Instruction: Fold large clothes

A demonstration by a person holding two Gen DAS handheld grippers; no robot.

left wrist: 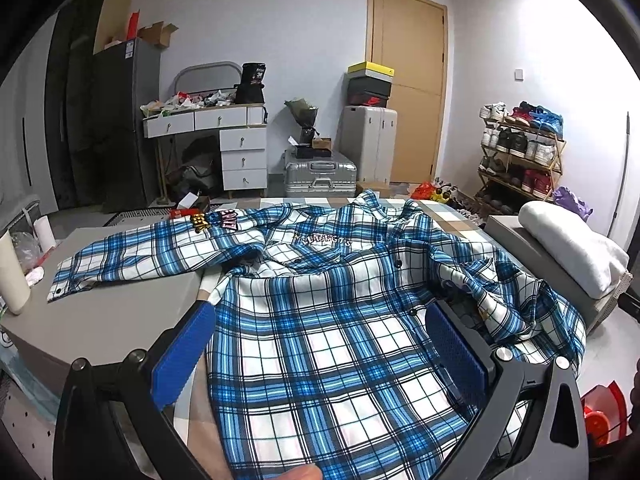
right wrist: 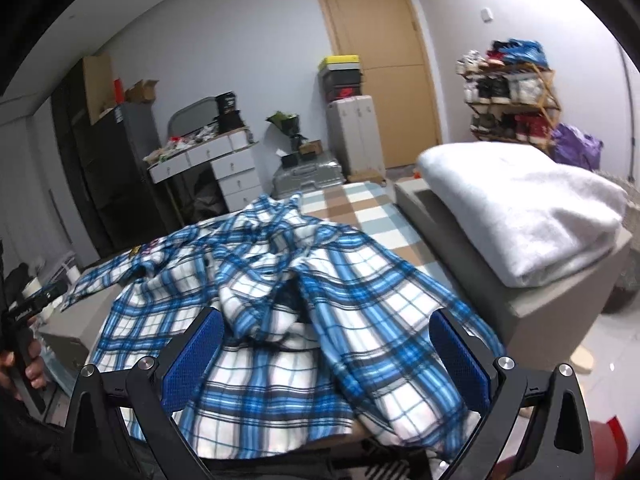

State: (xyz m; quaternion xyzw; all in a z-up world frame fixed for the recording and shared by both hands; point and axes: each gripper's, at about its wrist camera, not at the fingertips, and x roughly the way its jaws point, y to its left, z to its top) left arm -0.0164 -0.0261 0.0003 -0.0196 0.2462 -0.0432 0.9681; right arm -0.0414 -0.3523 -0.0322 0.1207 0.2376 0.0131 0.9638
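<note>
**Plaid shirt spread on the bed, both grippers released above it**

At the far left of the left wrist view a white cup (left wrist: 12, 268) stands on a grey stand (left wrist: 120, 312) beside the bed. One sleeve (left wrist: 132, 258) of the blue-and-white plaid shirt (left wrist: 328, 320) drapes over that stand; the rest of the shirt lies rumpled across the checked bedsheet (left wrist: 448, 210), collar toward the far end of the bed.

The left gripper (left wrist: 320, 344) hovers over the shirt's near hem, its blue pads (left wrist: 180, 356) spread wide, with cloth showing between them and nothing clamped. To its right the shirt's other side is bunched into folds, next to a grey box (left wrist: 532, 248) that carries a folded white blanket (left wrist: 572, 248).

In the right wrist view the right gripper (right wrist: 326, 354) is likewise wide open above the crumpled near edge of the shirt (right wrist: 280, 300), holding nothing. At that view's left edge a hand (right wrist: 24, 368) grips the handle of the left gripper.
</note>
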